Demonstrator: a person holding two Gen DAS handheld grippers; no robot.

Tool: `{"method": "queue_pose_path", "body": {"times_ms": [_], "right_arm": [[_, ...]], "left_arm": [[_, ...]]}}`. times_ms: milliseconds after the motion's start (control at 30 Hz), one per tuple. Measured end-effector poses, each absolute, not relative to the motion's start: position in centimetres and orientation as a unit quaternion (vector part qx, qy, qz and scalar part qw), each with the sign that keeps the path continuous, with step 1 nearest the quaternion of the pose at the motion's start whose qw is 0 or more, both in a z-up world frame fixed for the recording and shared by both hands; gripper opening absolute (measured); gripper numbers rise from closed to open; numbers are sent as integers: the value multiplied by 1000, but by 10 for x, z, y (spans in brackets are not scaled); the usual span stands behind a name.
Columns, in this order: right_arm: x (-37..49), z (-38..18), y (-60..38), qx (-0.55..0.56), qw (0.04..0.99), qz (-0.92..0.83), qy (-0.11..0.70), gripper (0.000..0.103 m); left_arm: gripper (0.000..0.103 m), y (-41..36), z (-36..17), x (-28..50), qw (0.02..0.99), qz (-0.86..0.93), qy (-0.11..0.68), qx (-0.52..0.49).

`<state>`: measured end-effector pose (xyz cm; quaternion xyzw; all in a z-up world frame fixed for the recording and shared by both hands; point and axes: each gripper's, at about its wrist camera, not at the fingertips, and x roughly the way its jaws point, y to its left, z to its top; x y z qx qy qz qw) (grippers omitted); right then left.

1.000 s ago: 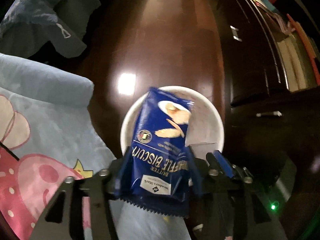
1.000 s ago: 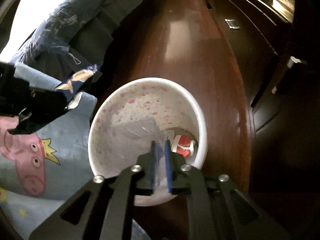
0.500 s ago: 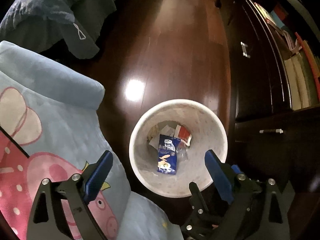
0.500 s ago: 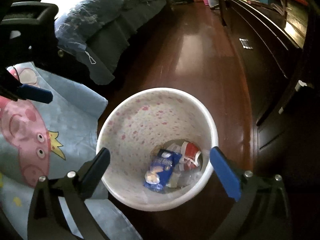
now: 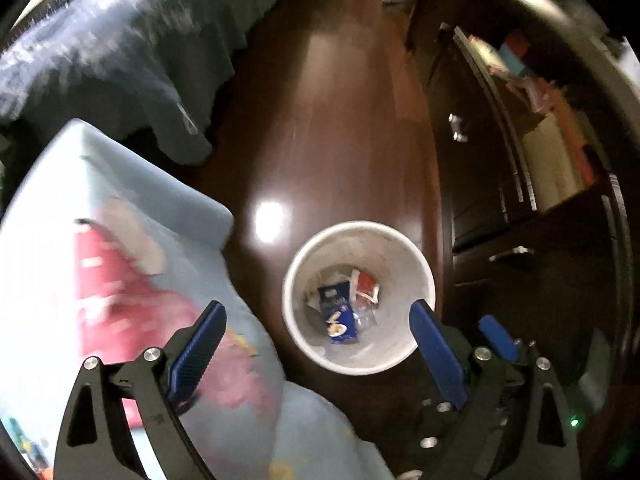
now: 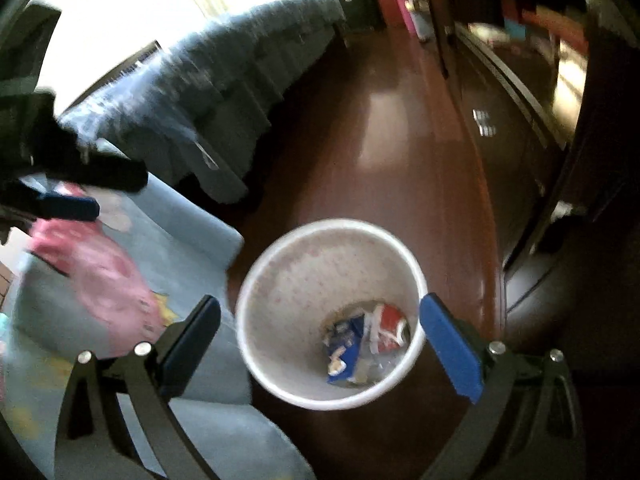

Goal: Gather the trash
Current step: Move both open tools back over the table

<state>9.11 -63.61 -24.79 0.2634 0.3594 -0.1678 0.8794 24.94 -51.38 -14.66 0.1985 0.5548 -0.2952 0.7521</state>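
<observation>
Blanket [image 5: 132,216]: lying to the left of both tools, light blue with a pink cartoon print, blurred; it is passing under the left finger of each.
Left gripper [image 5: 316,344]: hanging above the bin with its jaws standing wide apart and nothing between them, having just finished opening; it is gripping nothing.
Bin [image 5: 416,264]: sitting on the dark wood floor [image 5: 344,112] below and ahead of the left gripper, showing between its blue pads, upright and white.
Biscuit packet [image 5: 340,316]: lying loose at the bottom of the bin, blue, touching other scraps there and well apart from either tool.
Red wrapper [image 6: 390,328]: lying just beside the biscuit packet on its right, also inside the bin.
Right gripper [image 6: 320,340]: hovering over the same bin [image 6: 256,360], jaws likewise spread wide after just opening, empty.
Cabinets [image 5: 492,200]: standing dark along the right of both tools.
Step in hand: the drop looks finished, and both tools are appearing to clear the bin.
Next move: probably searching for more litter; none is showing outside the bin here, so it is calling for turning away to look.
</observation>
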Motion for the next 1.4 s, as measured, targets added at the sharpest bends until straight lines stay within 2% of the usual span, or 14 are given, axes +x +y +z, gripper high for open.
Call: {"method": "queue_pose_path", "body": {"times_ms": [167,300,567,767,1033,1200,1267,1400], "right_arm": [[72,-180,-612,233,907,-151,317,100],[58,-128,-574,199,929,-120,287,100],[50,-62,-474,143,953,-23,267,100],[58,-53,-391,106,949,63,290,100],[77,-66,-285,60,928,134,343,99],[104,-77,-254,29,917,137,375,87],[116,-82,-246,20,912,136,386,79],[143,-94,-236,0,904,133,406,75]], "left_arm": [[93,-448,-95,230,781,-306,520,161],[97,-372,-59,208,819,-300,476,112],[99,-231,-20,163,872,-250,419,38],[99,-136,-14,136,895,-196,401,25],[99,-38,-52,126,892,-142,430,2],[99,-2,-73,125,884,-147,443,-7],[99,3,-79,128,879,-162,448,-16],[93,7,-92,146,863,-191,467,-25]]}}
